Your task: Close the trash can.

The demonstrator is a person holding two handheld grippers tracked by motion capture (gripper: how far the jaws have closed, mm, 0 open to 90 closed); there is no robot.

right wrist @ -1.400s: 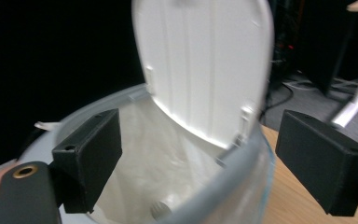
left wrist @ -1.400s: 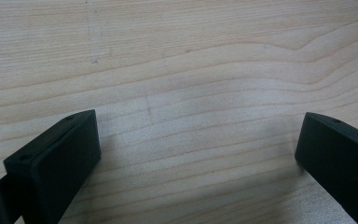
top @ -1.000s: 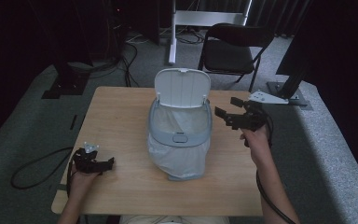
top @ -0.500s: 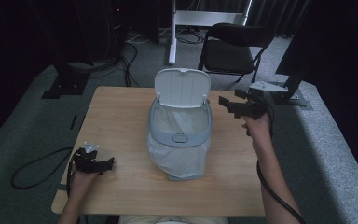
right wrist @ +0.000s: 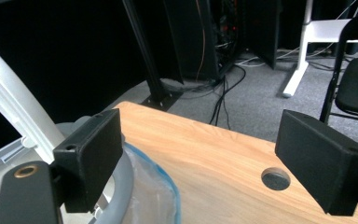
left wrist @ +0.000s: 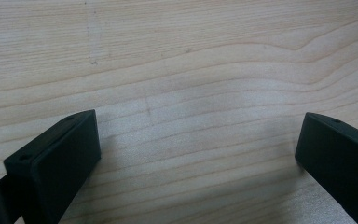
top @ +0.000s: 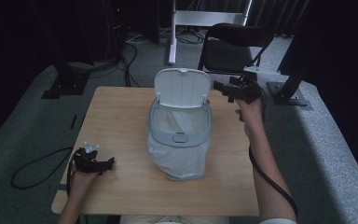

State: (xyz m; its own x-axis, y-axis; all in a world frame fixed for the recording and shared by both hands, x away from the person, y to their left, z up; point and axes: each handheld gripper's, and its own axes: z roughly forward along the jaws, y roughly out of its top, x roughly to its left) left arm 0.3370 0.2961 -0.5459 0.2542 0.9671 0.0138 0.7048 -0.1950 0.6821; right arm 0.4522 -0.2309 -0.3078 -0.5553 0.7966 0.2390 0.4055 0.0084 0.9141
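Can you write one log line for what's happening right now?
left tongs: open, resting on table | right tongs: open, raised beside open lid | bin: bag-lined, on table

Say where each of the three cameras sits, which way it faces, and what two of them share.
High view: above the person's side, facing forward and down on the table, bin, both forearms and tongs.
Left gripper view: on the left tongs, facing bare tabletop between open jaws.
Right gripper view: on the right tongs, facing past the bin's lid.
Shared: bin, in high and right views.
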